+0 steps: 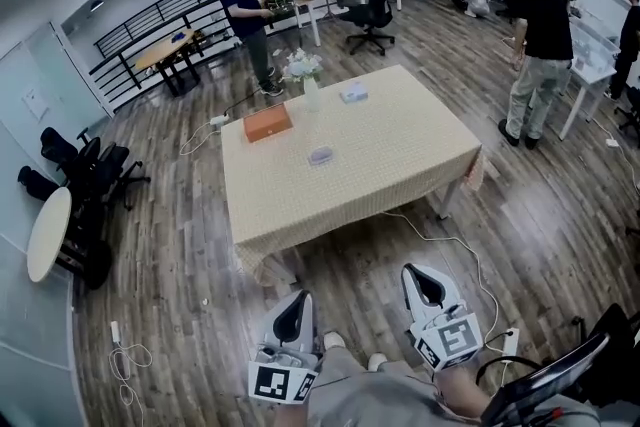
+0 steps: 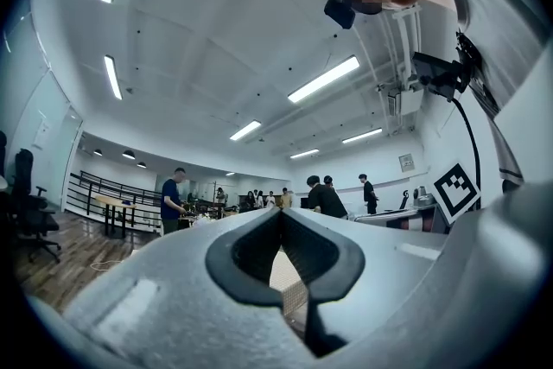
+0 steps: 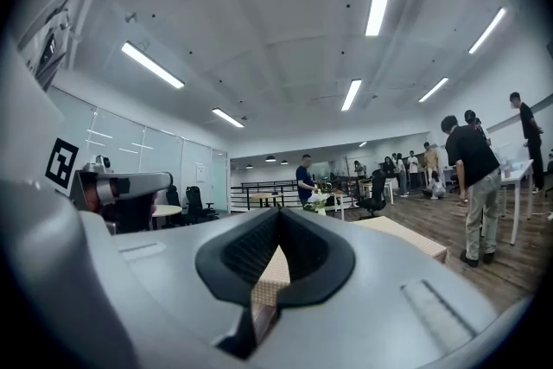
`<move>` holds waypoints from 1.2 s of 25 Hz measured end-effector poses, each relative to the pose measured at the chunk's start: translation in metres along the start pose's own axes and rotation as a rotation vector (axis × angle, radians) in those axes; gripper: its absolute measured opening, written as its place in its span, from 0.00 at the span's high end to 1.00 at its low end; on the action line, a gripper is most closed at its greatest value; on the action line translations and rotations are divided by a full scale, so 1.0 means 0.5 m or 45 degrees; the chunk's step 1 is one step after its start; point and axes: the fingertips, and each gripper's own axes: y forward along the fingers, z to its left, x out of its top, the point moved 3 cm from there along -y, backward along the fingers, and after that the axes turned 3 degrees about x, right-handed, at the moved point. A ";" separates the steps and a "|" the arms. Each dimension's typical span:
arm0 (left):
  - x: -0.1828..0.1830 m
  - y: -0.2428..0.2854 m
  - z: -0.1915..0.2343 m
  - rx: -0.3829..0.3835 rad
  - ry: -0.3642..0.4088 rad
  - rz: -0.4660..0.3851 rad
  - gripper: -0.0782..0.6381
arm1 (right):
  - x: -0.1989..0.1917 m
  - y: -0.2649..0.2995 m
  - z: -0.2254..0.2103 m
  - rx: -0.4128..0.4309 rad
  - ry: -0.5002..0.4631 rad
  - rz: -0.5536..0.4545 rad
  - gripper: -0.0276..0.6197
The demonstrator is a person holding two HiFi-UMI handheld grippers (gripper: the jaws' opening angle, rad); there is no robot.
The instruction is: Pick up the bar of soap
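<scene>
Tabletop (image 1: 400, 155) carries bar of soap (image 1: 320, 155) near its centre; left gripper (image 1: 296, 307) and right gripper (image 1: 420, 277) off the tabletop's near edge, jaws closed, empty.

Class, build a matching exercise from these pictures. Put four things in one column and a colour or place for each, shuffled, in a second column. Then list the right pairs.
Things
1. box
2. flowers
3. bar of soap
4. office chair

Colour or place
a. black, standing beyond the table
b. orange, near the table's left edge
c. near the table's middle
d. white, in a vase at the far edge

Pairs: 1-b, 2-d, 3-c, 4-a
</scene>
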 end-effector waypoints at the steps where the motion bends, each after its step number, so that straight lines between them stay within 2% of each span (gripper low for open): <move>1: -0.001 0.000 0.002 0.008 0.003 0.000 0.90 | -0.002 0.001 -0.001 0.007 -0.004 0.002 0.97; 6: -0.012 0.017 0.015 0.031 0.013 0.000 0.90 | -0.007 0.019 -0.018 0.013 -0.021 -0.007 0.97; 14: -0.017 0.047 0.046 0.011 0.002 -0.025 0.90 | 0.007 0.056 -0.019 0.011 -0.053 -0.040 0.97; 21: -0.012 0.075 0.124 0.051 -0.007 -0.033 0.90 | 0.003 0.132 -0.003 0.025 -0.044 -0.001 0.96; 30: -0.042 0.130 0.227 0.099 -0.024 0.000 0.90 | -0.005 0.252 -0.001 0.068 -0.040 0.024 0.96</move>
